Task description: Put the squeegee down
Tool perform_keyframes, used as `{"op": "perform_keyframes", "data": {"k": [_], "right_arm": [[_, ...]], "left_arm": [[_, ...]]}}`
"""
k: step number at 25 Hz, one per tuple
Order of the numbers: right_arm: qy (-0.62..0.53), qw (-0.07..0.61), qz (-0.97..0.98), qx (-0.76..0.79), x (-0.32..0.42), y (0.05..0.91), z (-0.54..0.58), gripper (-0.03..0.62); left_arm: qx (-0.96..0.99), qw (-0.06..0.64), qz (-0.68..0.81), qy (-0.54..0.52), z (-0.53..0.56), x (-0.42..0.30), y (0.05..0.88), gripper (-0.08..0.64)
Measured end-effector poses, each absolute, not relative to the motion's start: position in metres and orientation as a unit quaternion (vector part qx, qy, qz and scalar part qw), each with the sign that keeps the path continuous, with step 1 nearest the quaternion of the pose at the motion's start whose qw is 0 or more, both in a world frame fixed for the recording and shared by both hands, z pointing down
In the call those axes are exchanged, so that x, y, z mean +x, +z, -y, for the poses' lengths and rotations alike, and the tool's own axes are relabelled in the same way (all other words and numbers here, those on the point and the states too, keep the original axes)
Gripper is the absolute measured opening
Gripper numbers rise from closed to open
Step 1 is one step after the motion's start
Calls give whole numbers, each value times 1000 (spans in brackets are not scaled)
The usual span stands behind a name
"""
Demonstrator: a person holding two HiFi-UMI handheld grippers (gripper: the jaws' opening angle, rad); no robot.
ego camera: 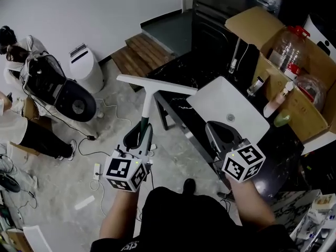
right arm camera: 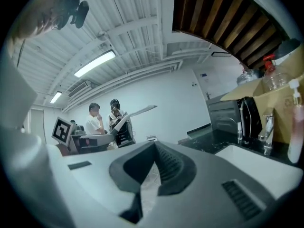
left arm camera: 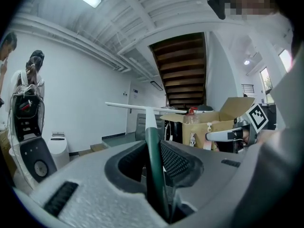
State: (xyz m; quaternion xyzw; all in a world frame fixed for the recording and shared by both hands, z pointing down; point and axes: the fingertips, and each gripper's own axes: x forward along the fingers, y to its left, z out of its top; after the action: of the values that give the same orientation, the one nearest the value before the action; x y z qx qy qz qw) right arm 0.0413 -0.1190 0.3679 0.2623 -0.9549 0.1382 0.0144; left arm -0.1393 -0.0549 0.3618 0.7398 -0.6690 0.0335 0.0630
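The left gripper (ego camera: 140,133) is clamping its jaws on the dark green lower part of the squeegee (ego camera: 148,101). In the left gripper view the handle is running straight up between the two ribbed pads. The tool is being carried in the air and is resting on nothing, with its white crossbar hanging just off the left-hand edge of the black counter (ego camera: 176,67), near the left corner of the white sink (ego camera: 231,106). The right gripper (ego camera: 223,133) is hovering over the sink's near edge with its jaw tips together and nothing between them.

The squeegee is looking light and stiff — a slim shaft with a wide head far from the grip. That head is likely acting as a lever, so the smooth handle could be turning in the pads during any quick swing. The green section, where the pads are sitting now, seems the right place to hold it; the narrow white shaft above offers less to bite on. The long crossbar could be catching on the sink rim or the cardboard box (ego camera: 310,109) on the way down — so a slow, level lowering seems wise.
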Motion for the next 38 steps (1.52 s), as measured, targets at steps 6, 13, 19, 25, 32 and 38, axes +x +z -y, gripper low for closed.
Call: {"op": "perform_keyframes", "data": {"k": [6, 13, 19, 25, 32, 38], "right_arm": [[135, 24, 952, 273, 44, 369, 149, 6], [136, 33, 942, 304, 26, 375, 198, 6], [142, 33, 933, 330, -22, 380, 256, 6], [148, 38, 926, 345, -76, 389, 295, 6], [163, 48, 916, 363, -88, 400, 319, 6], [182, 50, 908, 375, -71, 412, 341, 6]], "left_arm": [[747, 67, 661, 24, 97, -145, 364, 104], [769, 66, 635, 15, 161, -167, 366, 104], [793, 62, 606, 23, 227, -209, 371, 104], [810, 74, 581, 27, 278, -251, 382, 104], [826, 89, 555, 39, 316, -258, 394, 104], [835, 105, 537, 53, 348, -237, 404, 104]]}}
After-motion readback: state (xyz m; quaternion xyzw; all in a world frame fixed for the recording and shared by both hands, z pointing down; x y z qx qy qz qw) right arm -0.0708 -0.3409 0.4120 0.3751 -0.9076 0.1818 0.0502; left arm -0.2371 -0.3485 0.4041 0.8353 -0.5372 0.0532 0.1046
